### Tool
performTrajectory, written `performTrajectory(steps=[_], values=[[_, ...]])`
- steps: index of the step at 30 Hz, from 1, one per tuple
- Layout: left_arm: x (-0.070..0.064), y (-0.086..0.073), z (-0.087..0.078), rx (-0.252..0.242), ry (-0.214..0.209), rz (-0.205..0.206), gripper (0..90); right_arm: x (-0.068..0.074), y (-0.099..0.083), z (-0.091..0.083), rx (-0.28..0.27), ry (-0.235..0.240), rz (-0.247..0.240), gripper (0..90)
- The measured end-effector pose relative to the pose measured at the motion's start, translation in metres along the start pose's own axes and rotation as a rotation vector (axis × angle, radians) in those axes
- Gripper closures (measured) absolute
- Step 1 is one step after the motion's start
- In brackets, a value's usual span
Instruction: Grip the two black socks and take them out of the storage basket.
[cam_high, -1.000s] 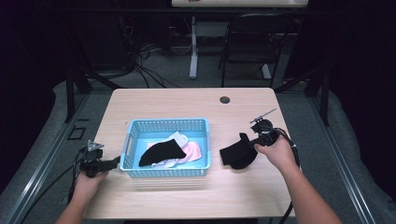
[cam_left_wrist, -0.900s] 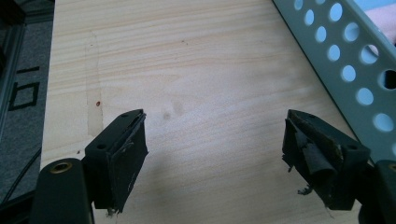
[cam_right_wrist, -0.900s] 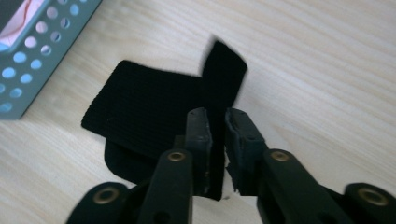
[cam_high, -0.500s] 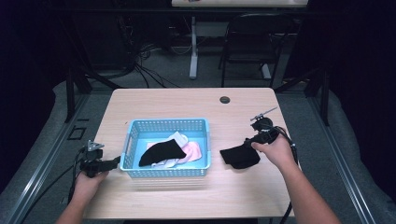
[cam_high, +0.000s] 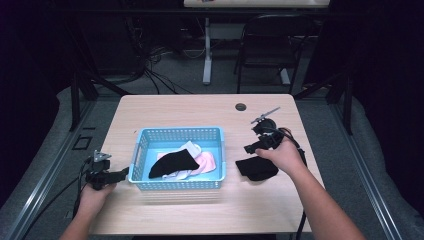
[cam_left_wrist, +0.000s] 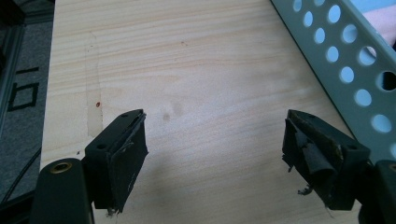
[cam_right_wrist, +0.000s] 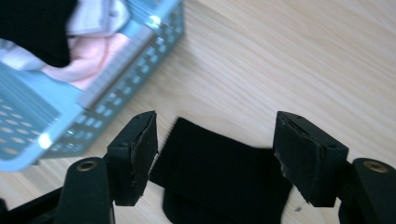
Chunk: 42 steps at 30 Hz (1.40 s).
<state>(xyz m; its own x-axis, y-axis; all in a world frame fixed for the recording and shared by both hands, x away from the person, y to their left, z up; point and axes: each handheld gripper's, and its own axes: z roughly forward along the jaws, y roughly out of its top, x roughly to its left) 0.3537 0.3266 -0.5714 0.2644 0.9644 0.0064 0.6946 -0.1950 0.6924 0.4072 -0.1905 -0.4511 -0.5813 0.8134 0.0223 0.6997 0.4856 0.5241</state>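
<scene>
- The black sock (cam_high: 256, 168) lies flat on the tabletop (cam_high: 200, 107), just right of the blue basket (cam_high: 178, 135) and on the near side of the right tool (cam_high: 251, 148), which hovers over it.
- In the right gripper view the same sock (cam_right_wrist: 224, 175) sits between and below the two jaws, which stand spread wide and grip nothing.
- It looks like a ribbed knit: soft, limp and very light, so I'd expect it to drape and fold wherever it is lifted rather than hold any shape.
- It should not be slippery or fragile. The worn pads (cam_right_wrist: 142, 156) ought to bite well on the knit, though a shallow pinch could catch a single layer and let the rest sag.
- A good hold, to my eye, is the straight far edge nearest the jaws, pinched through both layers. The rounded near end looks bunched and thicker.
- The basket is rigid plastic with rows of round holes in its walls, and it holds another dark sock (cam_high: 172, 163) lying over pale pink (cam_high: 207, 162) and white (cam_high: 190, 148) soft pieces.
- The left tool (cam_high: 120, 174) rests at the near left of the tabletop, just beside the basket's left wall. In the left gripper view its jaws are spread apart over bare, smooth pale wood grain, holding nothing.
</scene>
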Motion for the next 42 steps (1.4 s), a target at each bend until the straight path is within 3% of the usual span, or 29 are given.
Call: performTrajectory(steps=[3,7,9,12,17,22,23,25,27,34,35,38,42], values=[[0.0,0.0,0.0,-0.004,0.001,-0.001,21.7,0.016,0.013,0.002,-0.003,0.013,-0.049,31.3],[0.0,0.0,-0.001,-0.004,-0.003,-0.003,21.8,0.036,0.028,0.008,-0.001,0.053,-0.097,42.0],[0.0,0.0,-0.001,-0.006,-0.003,-0.001,21.8,0.05,0.038,0.016,-0.01,0.097,-0.096,47.0],[0.0,0.001,-0.001,-0.007,-0.004,0.001,21.7,0.06,0.046,0.026,0.007,0.117,-0.093,49.4],[0.001,0.001,-0.001,-0.008,-0.006,0.001,21.7,0.078,0.06,0.045,0.04,0.136,-0.098,54.4],[0.001,0.001,-0.001,-0.013,-0.007,0.0,21.7,0.095,0.071,0.063,0.052,0.136,-0.13,54.6],[0.0,0.001,-0.001,-0.014,-0.008,0.001,21.7,0.101,0.075,0.069,0.052,0.115,-0.159,54.2],[0.0,0.001,-0.001,-0.014,-0.007,0.002,21.7,0.105,0.077,0.073,0.035,0.105,-0.153,54.2],[0.0,0.001,-0.002,-0.013,-0.009,0.004,21.7,0.11,0.081,0.078,0.054,0.12,-0.145,53.3],[0.0,0.001,-0.002,-0.013,-0.011,0.004,21.8,0.129,0.089,0.099,0.08,0.15,-0.192,52.8],[0.0,0.002,-0.002,-0.013,-0.011,0.004,21.7,0.134,0.091,0.104,0.083,0.155,-0.169,58.8],[0.0,0.001,-0.002,-0.012,-0.012,0.004,21.7,0.137,0.092,0.109,0.097,0.174,-0.152,61.4],[0.0,0.002,-0.002,-0.015,-0.012,0.003,21.7,0.139,0.094,0.122,0.133,0.159,-0.154,62.5]])
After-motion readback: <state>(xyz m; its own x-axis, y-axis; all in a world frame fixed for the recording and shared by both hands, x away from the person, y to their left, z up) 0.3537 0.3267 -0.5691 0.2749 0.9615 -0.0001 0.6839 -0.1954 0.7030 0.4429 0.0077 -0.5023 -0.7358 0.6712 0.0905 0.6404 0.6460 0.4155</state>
